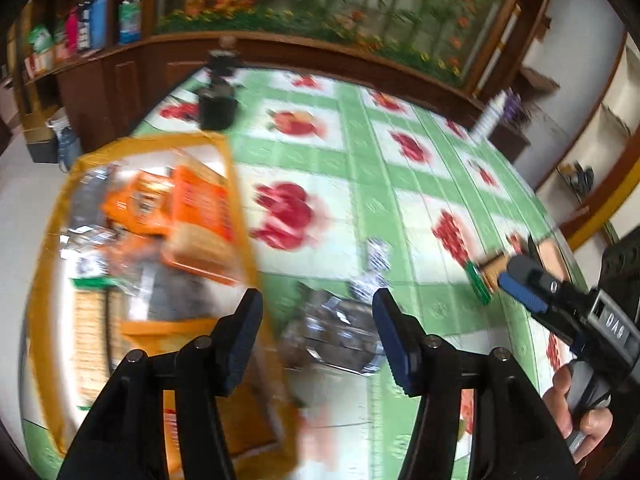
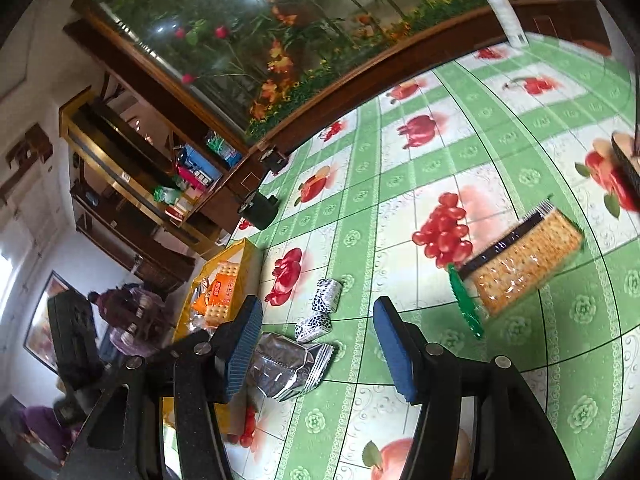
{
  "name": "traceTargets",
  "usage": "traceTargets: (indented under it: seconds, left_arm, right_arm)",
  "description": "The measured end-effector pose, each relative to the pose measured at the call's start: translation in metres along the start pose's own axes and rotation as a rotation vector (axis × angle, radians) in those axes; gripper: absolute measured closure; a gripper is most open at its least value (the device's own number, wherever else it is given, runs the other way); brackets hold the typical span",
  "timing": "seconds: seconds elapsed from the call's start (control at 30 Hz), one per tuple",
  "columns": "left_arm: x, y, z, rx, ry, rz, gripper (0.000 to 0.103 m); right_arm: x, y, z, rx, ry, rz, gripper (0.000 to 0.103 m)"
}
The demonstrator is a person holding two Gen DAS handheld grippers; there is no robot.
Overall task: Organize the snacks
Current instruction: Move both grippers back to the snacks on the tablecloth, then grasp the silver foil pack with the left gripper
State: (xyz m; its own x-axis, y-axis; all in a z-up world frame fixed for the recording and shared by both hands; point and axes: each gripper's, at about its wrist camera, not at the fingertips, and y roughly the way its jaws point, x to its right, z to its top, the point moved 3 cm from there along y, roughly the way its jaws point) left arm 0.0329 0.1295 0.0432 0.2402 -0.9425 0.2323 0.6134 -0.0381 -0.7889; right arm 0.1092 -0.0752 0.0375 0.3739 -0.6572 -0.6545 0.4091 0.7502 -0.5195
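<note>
A yellow tray [image 1: 236,184] at the left holds orange biscuit packs [image 1: 200,208] and other wrapped snacks. My left gripper [image 1: 318,320] is open above a silver foil packet [image 1: 336,332] that lies on the tablecloth just right of the tray; its pads do not touch the packet. The view is blurred. My right gripper [image 2: 318,332] is open too, with nothing between its fingers. The silver packet [image 2: 288,364] lies by its left finger, with two small patterned sweets [image 2: 330,290] ahead. A clear cracker pack [image 2: 524,256] with green ends lies to its right. The right gripper [image 1: 516,274] shows close to that pack [image 1: 492,270].
The table wears a green checked cloth [image 2: 400,168] with fruit prints. A black cup [image 2: 260,210] stands at the far edge behind the tray [image 2: 244,256], and a white bottle [image 2: 506,4] at the far right. A dark object [image 2: 626,164] pokes in from the right. Wooden shelves [image 2: 132,168] stand beyond.
</note>
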Motion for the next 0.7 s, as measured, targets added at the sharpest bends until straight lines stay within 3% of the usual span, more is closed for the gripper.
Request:
traceTargets:
  seconds: [0.1, 0.33, 0.43, 0.5, 0.6, 0.7]
  left_arm:
    - [0.019, 0.016, -0.002, -0.042, 0.037, 0.029, 0.045]
    - [0.034, 0.057, 0.009, -0.100, 0.103, 0.247, 0.041]
    - [0.037, 0.072, 0.002, -0.152, 0.113, 0.257, 0.041]
    - [0.040, 0.074, -0.005, -0.166, 0.115, 0.224, 0.038]
    - [0.056, 0.071, -0.017, -0.190, 0.130, 0.104, 0.033]
    - [0.072, 0.060, -0.024, -0.221, 0.118, -0.083, 0.033]
  right_arm:
    - [0.005, -0.004, 0.001, 0.007, 0.025, 0.007, 0.041]
    - [0.006, -0.012, 0.002, 0.025, 0.029, 0.016, 0.040]
    - [0.010, -0.017, 0.004, 0.037, 0.043, 0.022, 0.040]
    - [0.012, -0.020, 0.006, 0.047, 0.049, 0.025, 0.040]
    - [0.013, -0.024, 0.007, 0.057, 0.057, 0.030, 0.040]
    - [0.014, -0.026, 0.009, 0.061, 0.063, 0.035, 0.040]
